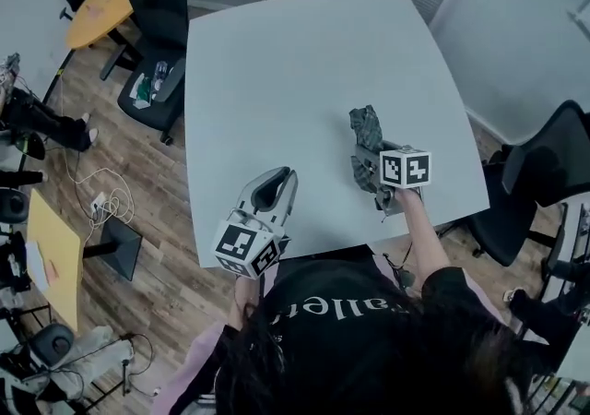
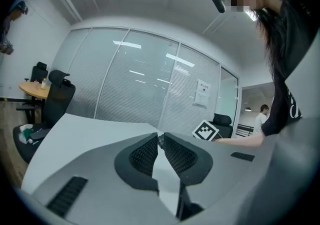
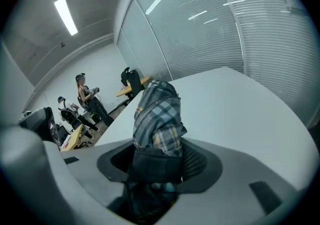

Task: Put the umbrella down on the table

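Head view: right tool (image 1: 367, 164) is gripping the folded plaid umbrella (image 1: 366, 127) over the grey surface (image 1: 304, 63), toward its near right side. Left tool (image 1: 277, 181) is hovering by the near edge, well apart.

Left gripper view: jaws are meeting at the tips, nothing between.

Right gripper view: jaws are clamping the umbrella, which is sticking out ahead above the surface; contact unclear.

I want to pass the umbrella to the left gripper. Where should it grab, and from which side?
Probably the free plaid end of the umbrella, which juts out past the right gripper that is shut on its lower part. The left gripper would open first, then come in from its own side over the table, with its jaws across the folded bundle's narrow width.
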Available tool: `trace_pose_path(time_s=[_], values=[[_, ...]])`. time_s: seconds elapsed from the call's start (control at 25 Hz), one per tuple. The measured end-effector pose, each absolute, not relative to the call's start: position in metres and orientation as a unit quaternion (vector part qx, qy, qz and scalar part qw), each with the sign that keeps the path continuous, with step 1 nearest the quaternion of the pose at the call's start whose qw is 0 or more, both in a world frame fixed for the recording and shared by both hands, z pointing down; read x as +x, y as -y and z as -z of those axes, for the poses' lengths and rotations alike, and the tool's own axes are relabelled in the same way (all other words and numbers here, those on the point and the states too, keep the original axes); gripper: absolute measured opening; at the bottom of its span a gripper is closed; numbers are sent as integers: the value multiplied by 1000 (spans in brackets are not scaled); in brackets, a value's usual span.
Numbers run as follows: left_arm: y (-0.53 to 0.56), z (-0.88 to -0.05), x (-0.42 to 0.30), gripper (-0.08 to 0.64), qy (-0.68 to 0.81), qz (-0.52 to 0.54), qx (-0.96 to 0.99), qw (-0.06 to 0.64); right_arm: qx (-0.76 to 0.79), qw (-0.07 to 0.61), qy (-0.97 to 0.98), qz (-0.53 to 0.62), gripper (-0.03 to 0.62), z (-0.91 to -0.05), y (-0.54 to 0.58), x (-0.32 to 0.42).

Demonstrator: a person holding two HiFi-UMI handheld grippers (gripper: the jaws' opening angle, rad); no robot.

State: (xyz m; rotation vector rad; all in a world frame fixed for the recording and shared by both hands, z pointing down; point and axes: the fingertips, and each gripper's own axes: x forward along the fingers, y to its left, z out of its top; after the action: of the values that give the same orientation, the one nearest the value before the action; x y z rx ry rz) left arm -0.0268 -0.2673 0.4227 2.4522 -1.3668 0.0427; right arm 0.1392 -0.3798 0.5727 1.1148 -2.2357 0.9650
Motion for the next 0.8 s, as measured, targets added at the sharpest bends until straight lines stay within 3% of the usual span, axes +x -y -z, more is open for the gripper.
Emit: trace_pose_path(time_s=[0.8], values=[[254, -435, -53, 44, 557, -49, 807, 188, 370, 394, 792, -285, 235, -692, 506, 155]])
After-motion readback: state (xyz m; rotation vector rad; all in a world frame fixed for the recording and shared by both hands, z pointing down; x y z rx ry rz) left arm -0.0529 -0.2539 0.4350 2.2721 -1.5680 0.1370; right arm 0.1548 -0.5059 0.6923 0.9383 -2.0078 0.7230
